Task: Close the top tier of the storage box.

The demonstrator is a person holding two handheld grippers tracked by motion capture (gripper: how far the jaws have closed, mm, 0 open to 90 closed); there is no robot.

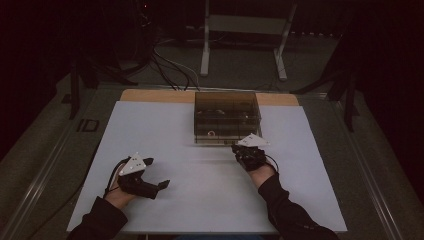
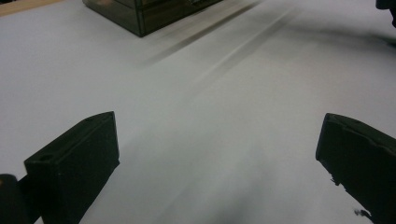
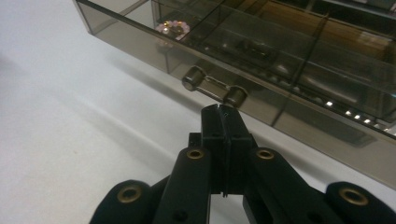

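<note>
A smoked, see-through box [image 1: 226, 117] sits at the far middle of a white bench [image 1: 165, 125], its far edge over a strip of bare wood. Thin dividers split its inside into compartments. In the right gripper view a low drawer [image 3: 140, 37] along its front carries a small metal handle [image 3: 214, 87] with 2 round knobs, and a ring of pink beads [image 3: 173, 29] lies in a compartment toward the left end of the box; other small items farther inside are too dim to make out.

The right gripper [image 1: 248, 149] is just in front of the near right corner of the box. Its jaws are pressed together with no gap and nothing between them, their tips just short of the handle and, as far as the view shows, not touching it.

The left gripper [image 1: 157, 174] rests well apart from the box, at the near left of the bench, angled toward the right. Its jaws stand wide apart and empty; in the left gripper view bare bench shows between them, with a corner of the box at the far left.

Beyond the bench, cables [image 1: 165, 67] and a white frame [image 1: 245, 35] stand on the dark floor.
</note>
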